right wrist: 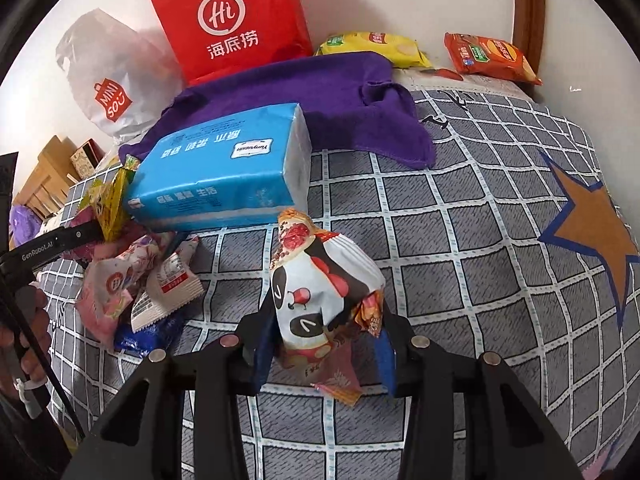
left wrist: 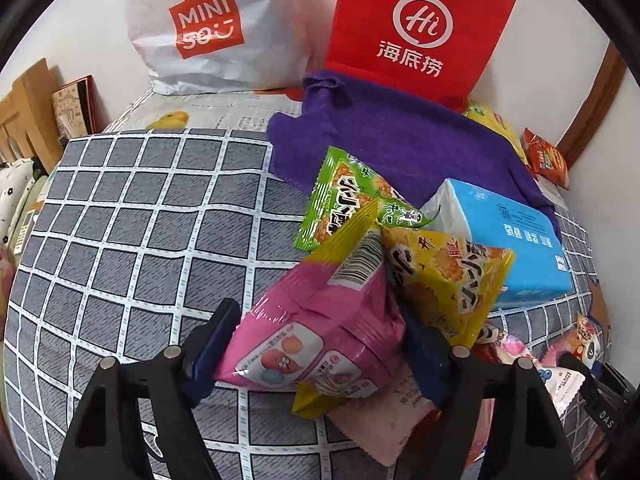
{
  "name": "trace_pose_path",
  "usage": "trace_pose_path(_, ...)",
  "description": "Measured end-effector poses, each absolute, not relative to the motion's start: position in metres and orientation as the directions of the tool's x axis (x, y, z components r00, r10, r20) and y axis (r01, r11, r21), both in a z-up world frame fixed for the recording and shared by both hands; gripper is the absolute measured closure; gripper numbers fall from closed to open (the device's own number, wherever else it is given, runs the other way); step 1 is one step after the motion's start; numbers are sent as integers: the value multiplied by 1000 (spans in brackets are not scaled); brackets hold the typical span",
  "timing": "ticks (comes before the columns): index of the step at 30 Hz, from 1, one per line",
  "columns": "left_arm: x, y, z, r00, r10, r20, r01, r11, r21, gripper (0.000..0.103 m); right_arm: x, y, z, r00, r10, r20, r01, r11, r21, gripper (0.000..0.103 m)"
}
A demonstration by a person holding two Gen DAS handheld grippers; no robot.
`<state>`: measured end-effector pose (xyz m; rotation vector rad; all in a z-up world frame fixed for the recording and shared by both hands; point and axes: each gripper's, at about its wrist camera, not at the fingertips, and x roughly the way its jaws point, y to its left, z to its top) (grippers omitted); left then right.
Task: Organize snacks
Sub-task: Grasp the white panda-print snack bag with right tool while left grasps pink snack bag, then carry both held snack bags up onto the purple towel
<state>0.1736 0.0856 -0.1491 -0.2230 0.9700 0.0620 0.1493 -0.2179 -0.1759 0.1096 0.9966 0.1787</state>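
Two snack packets are gripped at once: the left gripper has its jaws closed on a pink snack bag, and the right gripper has its jaws clamped on a white cartoon-print packet, both over the grey checked bedspread. Just beyond the pink bag lie a yellow packet and a green packet against a blue tissue pack. Farther back, a purple cloth spreads before a red paper bag and a white shopping bag.
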Motion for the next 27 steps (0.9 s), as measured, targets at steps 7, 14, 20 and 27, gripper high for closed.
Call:
trace_pose_path(7,161,93,-142,561,-57,-826,-143,976,-165,38,152,-215,-171,533,203,-822,-94,979,181,63)
trace_pose_path(14,127,108,-121,602,-48,-797,-179,965,-193,39,141,-208,-149,579,196,-791,-101,980,169,63)
trace_pose_path(20,104,106,-92,641,-62,-765,-159,965,-211,40,124,-207,-125,620,195,-760,-97,980,172,63)
trace_pose_path(27,94,81,-58,681,-112,-724,-83,970,-228,40,107,-203,-93,648,184,-739,-119,983,141,63)
